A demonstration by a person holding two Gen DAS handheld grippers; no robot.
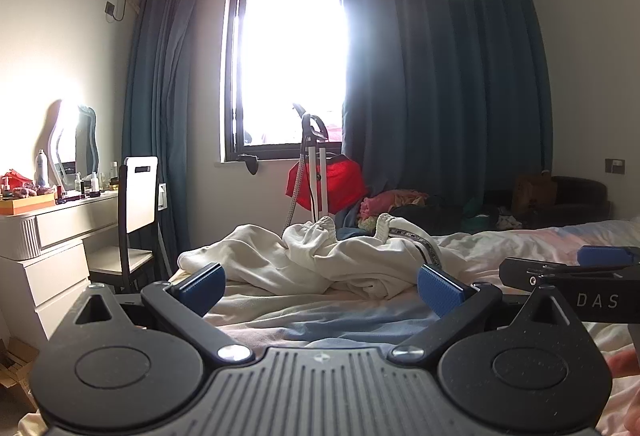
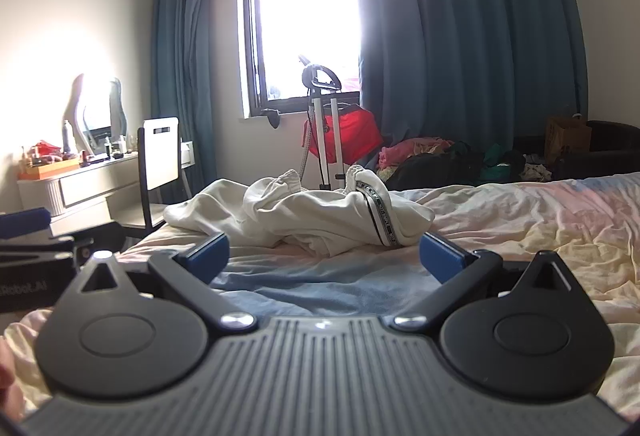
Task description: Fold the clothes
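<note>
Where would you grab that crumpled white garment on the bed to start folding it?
Probably by a ribbed cuff of the white garment: the two cuffs stick up from the heap at its far side, so they are easy to pinch. Come from the near side with the open right gripper, reaching over the bunched middle.

Bed (image 2: 520,220) covered by a wrinkled pastel sheet of pink, yellow and blue, one crumpled white garment (image 2: 312,211) with a patterned side stripe laid upon it near the far edge
</note>
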